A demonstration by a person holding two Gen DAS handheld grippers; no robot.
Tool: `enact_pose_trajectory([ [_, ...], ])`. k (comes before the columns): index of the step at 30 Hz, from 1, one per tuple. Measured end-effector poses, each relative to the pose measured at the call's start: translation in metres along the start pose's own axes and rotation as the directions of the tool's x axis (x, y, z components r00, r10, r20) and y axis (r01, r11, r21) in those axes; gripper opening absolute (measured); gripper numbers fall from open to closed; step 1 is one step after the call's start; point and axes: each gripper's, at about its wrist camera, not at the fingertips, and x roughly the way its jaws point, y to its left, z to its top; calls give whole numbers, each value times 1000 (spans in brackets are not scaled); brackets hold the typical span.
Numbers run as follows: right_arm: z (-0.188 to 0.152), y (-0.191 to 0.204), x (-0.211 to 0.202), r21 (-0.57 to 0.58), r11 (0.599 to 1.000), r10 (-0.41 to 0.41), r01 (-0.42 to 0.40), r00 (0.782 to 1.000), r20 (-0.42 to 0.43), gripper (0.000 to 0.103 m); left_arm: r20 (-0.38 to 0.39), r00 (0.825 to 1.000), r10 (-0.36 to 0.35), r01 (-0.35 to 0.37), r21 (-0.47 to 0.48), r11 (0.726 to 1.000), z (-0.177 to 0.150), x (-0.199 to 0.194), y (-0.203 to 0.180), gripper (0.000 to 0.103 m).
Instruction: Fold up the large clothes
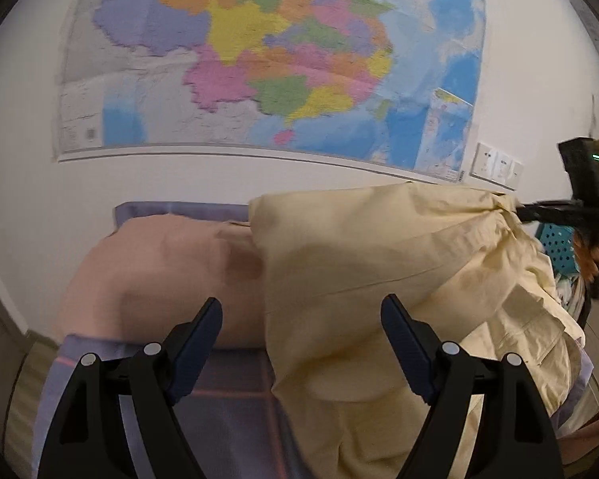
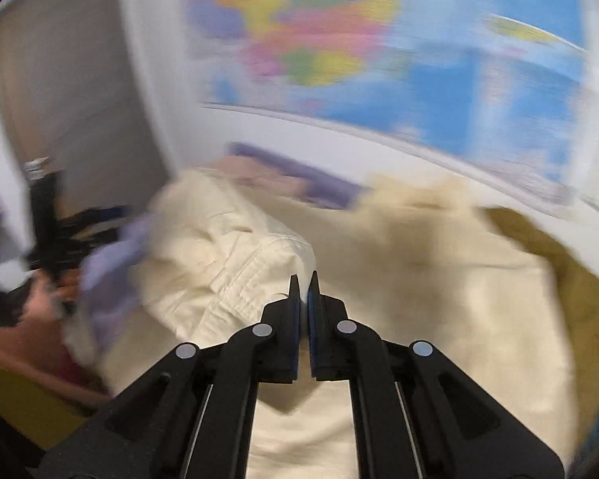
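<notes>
The left gripper [image 1: 301, 343] stands wide, nothing between its blue-padded fingers [image 1: 197, 343]; below it lies a lilac sheet [image 1: 235, 407] with thin red check lines. The cream garment [image 1: 363, 279] starts just beyond and to the right of those fingers: its lower part drapes over the sheet, while its upper edge is lifted and gathered to a bunch at the far right. There the right gripper [image 1: 519, 211] pinches that bunch, and a hand [image 1: 597, 257] behind it grips the handle.

In the right wrist view the right gripper [image 2: 303, 283] is clenched, pads almost together; no cloth shows between the tips from here, and the cream garment [image 2: 379, 279] spreads beneath, a stitched seam [image 2: 243, 275] to the left. This view is badly blurred. The left gripper [image 2: 72, 235] shows as a dark smear at the left edge, beside lilac cloth [image 2: 116, 263]. An olive cloth [image 2: 571, 279] lies past the garment on the right.

Left of the garment sits a peach pillow [image 1: 159, 271]. Behind it, a coloured map [image 1: 267, 60] hangs on the white wall [image 1: 20, 183]; its print is too small and blurred to read. Wall switches [image 1: 497, 167] sit at its lower right corner. A teal perforated crate [image 1: 557, 245] shows at the right.
</notes>
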Motion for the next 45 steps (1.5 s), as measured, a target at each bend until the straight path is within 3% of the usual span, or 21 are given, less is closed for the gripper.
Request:
enact_pose_trajectory([
  [4, -25, -52, 18, 81, 988, -120, 129, 987, -105, 4, -78, 997, -15, 19, 54, 998, 2, 43, -28, 79],
  [6, -43, -69, 34, 142, 981, -109, 131, 982, -154, 4, -127, 991, -32, 40, 60, 997, -1, 63, -38, 79],
  [11, -74, -87, 59, 190, 973, -93, 134, 974, -207, 4, -234, 966, 111, -90, 101, 991, 1, 121, -49, 78],
  [16, -70, -92, 58, 163, 977, -108, 141, 975, -195, 4, -218, 956, 198, -184, 83, 979, 32, 147, -38, 77],
  [20, -71, -105, 68, 181, 969, -133, 170, 971, -201, 4, -276, 917, 287, -271, 93, 958, 43, 190, -32, 77],
  [23, -69, -108, 88, 174, 960, -179, 222, 956, -233, 4, -339, 871, 355, -324, 145, 935, 41, 218, -35, 77],
  [24, -69, -109, 90, 178, 957, -183, 227, 955, -233, 4, -348, 872, 345, -322, 124, 939, 43, 218, -33, 76],
  [27, -66, -110, 90, 175, 951, -217, 256, 953, -211, 8, -298, 923, 245, -248, 27, 968, 52, 184, -26, 73],
  [29, -65, -108, 80, 167, 941, -262, 295, 946, -191, 29, -221, 952, 211, -212, 17, 977, 52, 151, -25, 73],
  [30, -66, -106, 69, 174, 941, -265, 291, 951, -162, 46, -182, 964, 194, -191, 35, 981, 49, 131, -27, 74],
  [31, -68, -103, 58, 181, 945, -251, 271, 960, -127, 54, -156, 971, 179, -171, 64, 983, 45, 113, -31, 75],
  [34, -79, -86, 21, 157, 956, -241, 247, 969, -56, 58, -111, 985, 130, -110, 165, 980, 26, 75, -48, 76],
  [36, -91, -77, 1, 154, 961, -227, 231, 973, -40, 58, -113, 991, 67, -39, 239, 970, 7, 57, -65, 77],
  [39, -114, -70, -20, 213, 955, -206, 206, 978, -25, 59, -161, 987, -2, 48, 281, 959, -13, 58, -82, 80],
  [42, -146, -70, -44, 299, 934, -208, 197, 978, 4, 64, -236, 971, 20, 56, 309, 949, -30, 83, -95, 80],
  [45, -195, -85, -88, 462, 861, -259, 211, 965, 42, 64, -322, 943, 89, 15, 306, 952, -37, 114, -96, 75],
])
